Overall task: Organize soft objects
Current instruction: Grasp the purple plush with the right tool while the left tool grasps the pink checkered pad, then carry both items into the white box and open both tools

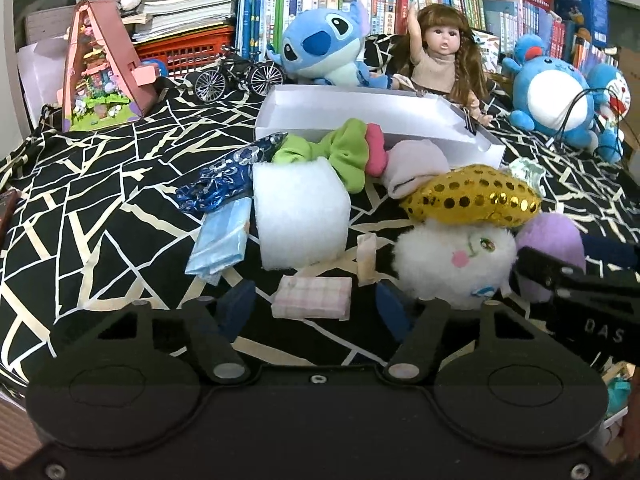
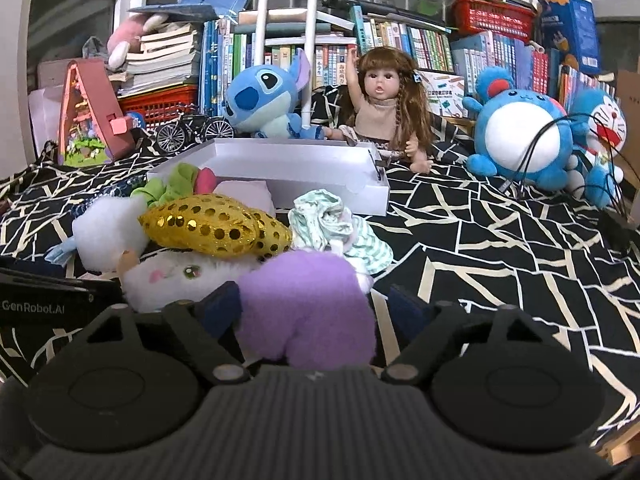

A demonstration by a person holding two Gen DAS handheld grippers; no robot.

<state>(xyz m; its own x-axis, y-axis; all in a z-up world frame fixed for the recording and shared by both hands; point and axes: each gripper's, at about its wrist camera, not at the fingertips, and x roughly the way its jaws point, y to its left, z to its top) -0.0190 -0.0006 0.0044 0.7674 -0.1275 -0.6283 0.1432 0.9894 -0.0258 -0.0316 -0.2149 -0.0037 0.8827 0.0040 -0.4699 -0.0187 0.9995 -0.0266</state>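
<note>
A pile of soft things lies on the black patterned cloth in front of a white tray [image 1: 360,112] [image 2: 280,160]. My left gripper [image 1: 315,310] is open, with a small pink plaid packet [image 1: 312,298] lying between its fingers, untouched by either pad. My right gripper [image 2: 315,306] is open around a purple plush [image 2: 308,312] [image 1: 552,240]; a gap shows at the right pad. Beside them sit a white fluffy plush [image 1: 452,260] [image 2: 168,276], a gold sequin pouch [image 1: 472,196] [image 2: 216,224], a white foam block [image 1: 300,216] and a striped cloth [image 2: 332,224].
A green bow [image 1: 344,152], blue brocade pouch [image 1: 228,176] and light blue packet [image 1: 220,248] lie left of the pile. Behind the tray sit a Stitch plush [image 1: 324,48], a doll [image 1: 440,60], blue plushes [image 2: 520,140], a model bicycle [image 1: 236,76] and a house model [image 1: 100,72].
</note>
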